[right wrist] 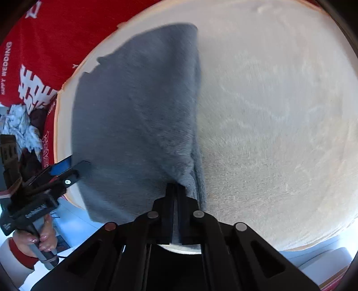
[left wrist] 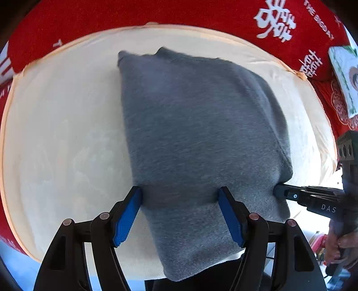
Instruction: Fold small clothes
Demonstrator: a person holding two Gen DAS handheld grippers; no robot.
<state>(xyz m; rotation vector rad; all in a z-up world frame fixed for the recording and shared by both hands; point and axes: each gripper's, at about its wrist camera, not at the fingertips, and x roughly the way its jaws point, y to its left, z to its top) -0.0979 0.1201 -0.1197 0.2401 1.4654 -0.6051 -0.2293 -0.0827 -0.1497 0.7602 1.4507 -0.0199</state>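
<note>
Between the right gripper's point(right wrist: 175, 190) clenched fingers sits the grey garment's point(right wrist: 134, 116) edge; the left gripper point(left wrist: 180, 194) stands released over it.

Fuzzy matt grey knit garment point(left wrist: 197, 125) on smooth cream cloth cover point(left wrist: 67, 134), beside red printed fabric point(left wrist: 201, 13).
</note>
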